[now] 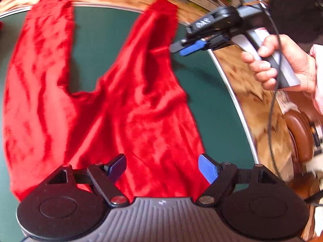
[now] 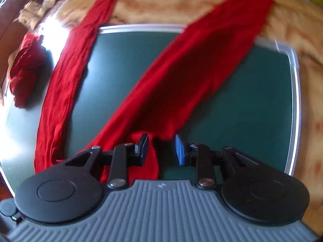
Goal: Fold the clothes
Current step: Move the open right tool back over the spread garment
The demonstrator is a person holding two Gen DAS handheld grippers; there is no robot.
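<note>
A pair of red trousers [image 1: 125, 104] lies spread on a dark green mat [image 1: 101, 46], both legs running away over the mat's far edge onto the wooden table. My left gripper [image 1: 162, 168] is open above the waist part, with nothing between its fingers. My right gripper [image 1: 184, 48] hangs beside the right leg's outer edge, held in a hand. In the right wrist view the right gripper [image 2: 161, 148] is open, hovering over the edge of the trousers [image 2: 181, 70], holding nothing.
The green mat [image 2: 232, 92] has a pale rim and lies on a wooden table [image 2: 161, 8]. A bunched red cloth [image 2: 24, 68] lies at the mat's left side. A brown chair [image 1: 298, 133] stands to the right of the table.
</note>
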